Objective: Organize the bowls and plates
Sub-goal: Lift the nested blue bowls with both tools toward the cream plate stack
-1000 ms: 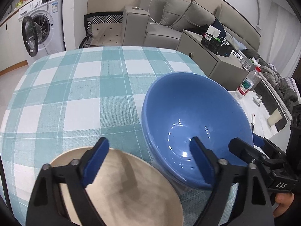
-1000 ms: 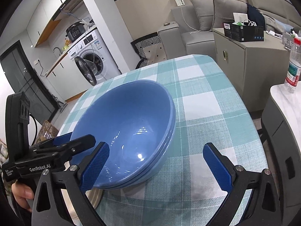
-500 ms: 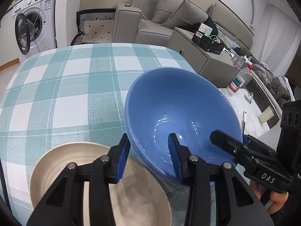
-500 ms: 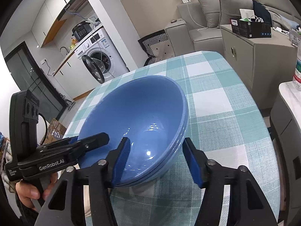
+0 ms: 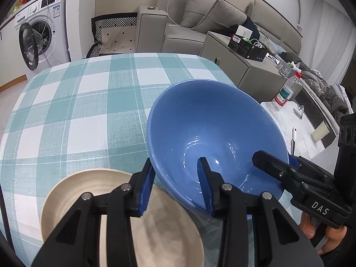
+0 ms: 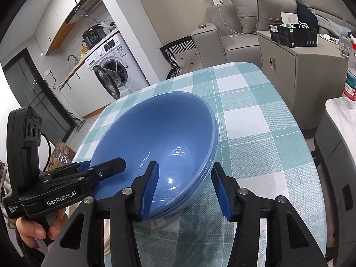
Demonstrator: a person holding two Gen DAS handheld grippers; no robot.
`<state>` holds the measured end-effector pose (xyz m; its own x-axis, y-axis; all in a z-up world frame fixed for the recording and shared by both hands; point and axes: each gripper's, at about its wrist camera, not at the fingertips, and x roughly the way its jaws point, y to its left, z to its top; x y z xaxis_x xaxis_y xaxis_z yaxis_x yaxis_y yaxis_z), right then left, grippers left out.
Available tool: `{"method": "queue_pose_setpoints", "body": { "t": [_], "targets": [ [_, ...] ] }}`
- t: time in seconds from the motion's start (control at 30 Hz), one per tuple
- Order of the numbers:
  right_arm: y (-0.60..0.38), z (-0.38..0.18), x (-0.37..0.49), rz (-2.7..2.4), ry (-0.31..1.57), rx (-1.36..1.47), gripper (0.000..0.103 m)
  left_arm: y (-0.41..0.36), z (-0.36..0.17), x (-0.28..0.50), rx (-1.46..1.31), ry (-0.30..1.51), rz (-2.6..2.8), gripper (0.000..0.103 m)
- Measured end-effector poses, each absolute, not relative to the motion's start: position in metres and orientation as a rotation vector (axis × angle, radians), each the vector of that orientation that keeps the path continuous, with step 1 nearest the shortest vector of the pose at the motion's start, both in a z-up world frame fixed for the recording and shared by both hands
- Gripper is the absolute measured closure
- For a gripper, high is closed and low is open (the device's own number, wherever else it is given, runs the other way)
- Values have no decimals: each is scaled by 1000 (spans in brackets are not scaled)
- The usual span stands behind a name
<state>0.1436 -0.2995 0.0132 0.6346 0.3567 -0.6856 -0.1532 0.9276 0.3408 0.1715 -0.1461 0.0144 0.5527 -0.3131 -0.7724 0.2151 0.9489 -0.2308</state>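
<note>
**Both grippers now clamped on the bowl stack**

The blue bowls, nested and mouth-up, sit tilted near the table's right edge; being round, they have no long axis. Both jaw pairs were wide a second ago. The left gripper and right gripper now pinch opposite rims, ready for lifting. A beige plate lies beside the stack.

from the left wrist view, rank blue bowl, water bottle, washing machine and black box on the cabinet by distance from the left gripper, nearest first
1. Blue bowl: its near rim sits between the left gripper fingers.
2. Water bottle: right, on the white side surface beyond the table.
3. Black box: right rear, on the grey cabinet.
4. Washing machine: far left, past the table's far edge.

Box and washing machine are too close to call.
</note>
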Motion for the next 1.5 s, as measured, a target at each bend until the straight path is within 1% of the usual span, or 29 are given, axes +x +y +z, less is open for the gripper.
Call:
{"method": "queue_pose_setpoints", "body": {
  "t": [0.37,0.9,1.5],
  "targets": [
    [-300,17,141,300,824,257,53,-146,20,169,-102,920,-300,66],
    [-304,40,131,310,770,254,53,-147,43,157,-98,871,-303,66],
    [-280,70,107,372,713,206,53,-121,65,137,-127,824,-277,66]
  ]
}}
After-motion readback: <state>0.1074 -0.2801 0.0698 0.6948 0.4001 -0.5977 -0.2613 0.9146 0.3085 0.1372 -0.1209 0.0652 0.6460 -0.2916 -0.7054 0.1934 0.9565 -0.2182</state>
